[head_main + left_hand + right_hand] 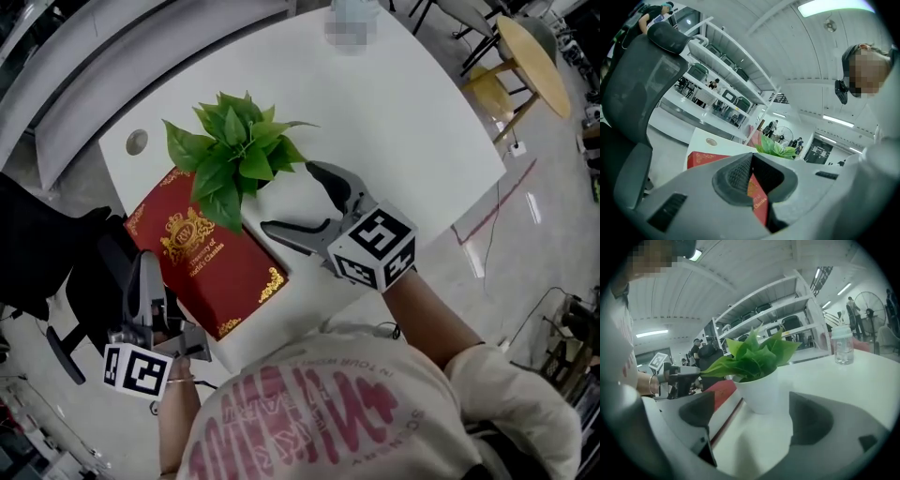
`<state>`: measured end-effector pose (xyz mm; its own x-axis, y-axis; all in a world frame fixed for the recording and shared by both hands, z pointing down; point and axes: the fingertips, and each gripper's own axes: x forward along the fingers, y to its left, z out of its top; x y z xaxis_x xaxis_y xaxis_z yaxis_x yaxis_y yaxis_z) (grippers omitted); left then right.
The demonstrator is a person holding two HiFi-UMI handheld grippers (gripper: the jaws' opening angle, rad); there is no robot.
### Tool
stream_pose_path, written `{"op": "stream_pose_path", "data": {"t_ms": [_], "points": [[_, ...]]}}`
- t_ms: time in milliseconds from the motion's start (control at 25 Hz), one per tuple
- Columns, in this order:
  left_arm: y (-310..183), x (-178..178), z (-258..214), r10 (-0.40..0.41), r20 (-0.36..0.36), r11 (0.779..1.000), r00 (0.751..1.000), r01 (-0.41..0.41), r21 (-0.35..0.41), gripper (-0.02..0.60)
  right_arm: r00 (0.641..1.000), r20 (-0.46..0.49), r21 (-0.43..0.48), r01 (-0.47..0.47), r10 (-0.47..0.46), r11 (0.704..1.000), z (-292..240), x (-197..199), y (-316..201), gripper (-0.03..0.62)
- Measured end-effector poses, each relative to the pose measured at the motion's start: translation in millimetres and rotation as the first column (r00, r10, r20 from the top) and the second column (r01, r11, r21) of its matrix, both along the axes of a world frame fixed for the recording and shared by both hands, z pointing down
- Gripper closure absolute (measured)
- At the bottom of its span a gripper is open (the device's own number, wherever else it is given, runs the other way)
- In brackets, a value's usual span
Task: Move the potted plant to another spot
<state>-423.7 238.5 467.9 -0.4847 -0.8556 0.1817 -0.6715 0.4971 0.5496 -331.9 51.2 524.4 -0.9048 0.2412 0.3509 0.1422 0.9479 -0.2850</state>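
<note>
Nearest the person, off the surface's near left edge, the left gripper (145, 272) is held low with its jaws drawn together on nothing; through the slit between them its own view shows only the red book (705, 159) beyond. That book lies flat on the white surface (403, 122), running from the near edge toward the far left, beside a dark office chair (56, 272).

Right of the book, the right gripper (289, 199) points at the potted plant (239, 155) with its jaws spread wide. In its own view the white pot (761, 390) stands upright just ahead, in line with the gap, and neither pad touches it. The pot rests on the bare surface just beside the book's far right edge, its leaves hanging over the book's corner. Farther off, a clear bottle (843, 345) stands well apart on the far right.

As a judgement: the plant sits free and ungripped, and nothing shows whether this is its first spot or its new one. If the move is not yet made, closing on the pot, lifting, carrying and setting down are all left.
</note>
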Motion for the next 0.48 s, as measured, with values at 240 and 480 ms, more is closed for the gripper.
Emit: {"op": "stream_pose_path", "data": {"t_ms": [240,480], "points": [[6,-2,14,-0.025,-0.037,0.999,0.999,0.024,-0.024,0.578,0.999,0.034,0.053,-0.042,0.040,0.998,4,-22,-8,0.065],[6,-1,16,-0.036,-0.044,0.999,0.998,0.034,-0.032,0.578,1.000,0.029,0.131,-0.002,-0.002,0.991,8,-43,-2,0.055]]}}
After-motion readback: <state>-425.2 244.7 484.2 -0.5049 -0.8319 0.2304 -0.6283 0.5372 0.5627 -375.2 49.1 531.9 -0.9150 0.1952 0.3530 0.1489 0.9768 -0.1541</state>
